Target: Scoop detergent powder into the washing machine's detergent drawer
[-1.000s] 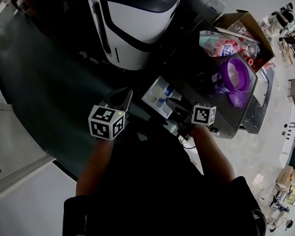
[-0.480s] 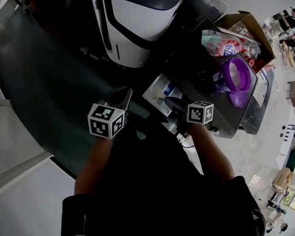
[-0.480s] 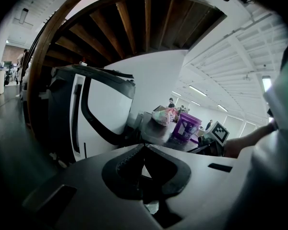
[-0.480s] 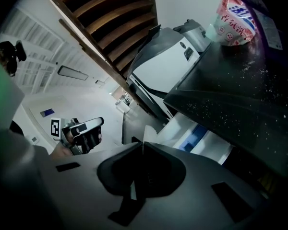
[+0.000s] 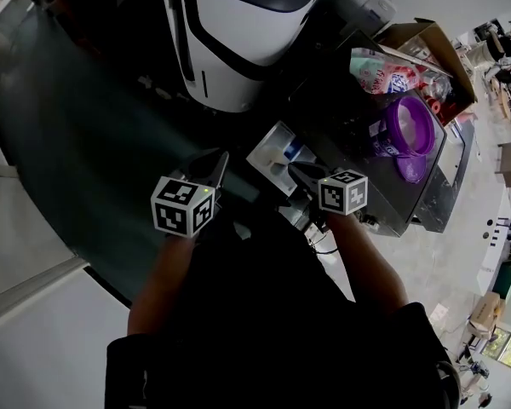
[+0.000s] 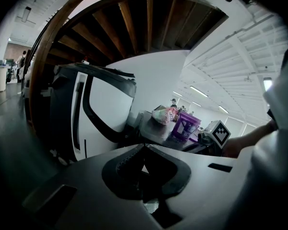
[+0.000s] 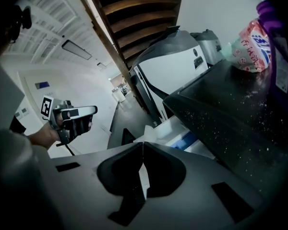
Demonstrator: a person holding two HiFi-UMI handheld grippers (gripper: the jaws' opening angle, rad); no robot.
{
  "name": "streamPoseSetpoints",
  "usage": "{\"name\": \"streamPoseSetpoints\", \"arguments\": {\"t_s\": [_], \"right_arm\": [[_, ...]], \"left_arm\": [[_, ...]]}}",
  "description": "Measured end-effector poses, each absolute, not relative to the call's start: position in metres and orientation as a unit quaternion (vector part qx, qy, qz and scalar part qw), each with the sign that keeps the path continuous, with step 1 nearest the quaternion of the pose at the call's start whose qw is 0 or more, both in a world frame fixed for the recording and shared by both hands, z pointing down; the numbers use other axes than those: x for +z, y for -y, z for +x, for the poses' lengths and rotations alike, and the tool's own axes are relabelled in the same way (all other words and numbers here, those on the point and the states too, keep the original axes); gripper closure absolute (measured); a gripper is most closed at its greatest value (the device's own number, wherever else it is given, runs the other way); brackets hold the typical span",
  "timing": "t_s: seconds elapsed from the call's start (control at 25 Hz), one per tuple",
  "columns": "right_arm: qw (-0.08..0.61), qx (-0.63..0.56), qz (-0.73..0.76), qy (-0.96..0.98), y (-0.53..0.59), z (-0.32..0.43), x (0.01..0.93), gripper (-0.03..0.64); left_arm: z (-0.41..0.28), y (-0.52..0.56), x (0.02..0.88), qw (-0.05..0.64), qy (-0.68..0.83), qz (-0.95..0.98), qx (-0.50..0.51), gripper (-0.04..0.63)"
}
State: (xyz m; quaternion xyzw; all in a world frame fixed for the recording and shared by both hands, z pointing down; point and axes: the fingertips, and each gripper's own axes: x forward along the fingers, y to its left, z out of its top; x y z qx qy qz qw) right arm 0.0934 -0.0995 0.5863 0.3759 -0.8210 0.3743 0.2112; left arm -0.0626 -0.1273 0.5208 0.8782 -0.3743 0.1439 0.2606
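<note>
Dark flooring (image 5: 85, 143) fills the left of my head view, with paler ground at the lower left corner. Over that dark floor I see the left gripper (image 5: 215, 164), held out level to the left of the detergent drawer and apart from it. Its own view shows the two jaws pressed tip to tip with nothing between them, pointing at a big white and black appliance (image 5: 238, 41) that stands beyond. The detergent drawer (image 5: 277, 153) comes next, pulled out from the washing machine (image 5: 341, 135), white with blue inside its compartments. The right gripper (image 5: 300, 175) sits at the drawer's near right corner. In its own view the jaws meet at the tips and carry nothing, and the drawer lies just past them. I cannot tell whether they touch it. Pale specks are scattered across the machine's dark top. Further right on that top stands an open purple tub (image 5: 390, 135), with a purple lid (image 5: 414, 170) lying just beside it. Behind the tub a pink and teal bag (image 5: 381, 71) leans at the mouth of a cardboard box (image 5: 439, 45).
</note>
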Motion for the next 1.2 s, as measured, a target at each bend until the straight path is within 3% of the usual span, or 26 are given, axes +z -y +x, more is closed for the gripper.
{"name": "streamPoseSetpoints", "arguments": {"t_s": [1.2], "right_arm": [[0.397, 0.159, 0.33, 0.842, 0.096, 0.082, 0.591, 0.598]], "left_arm": [[-0.058, 0.12, 0.512, 0.267, 0.386, 0.874, 0.127, 0.588]]}}
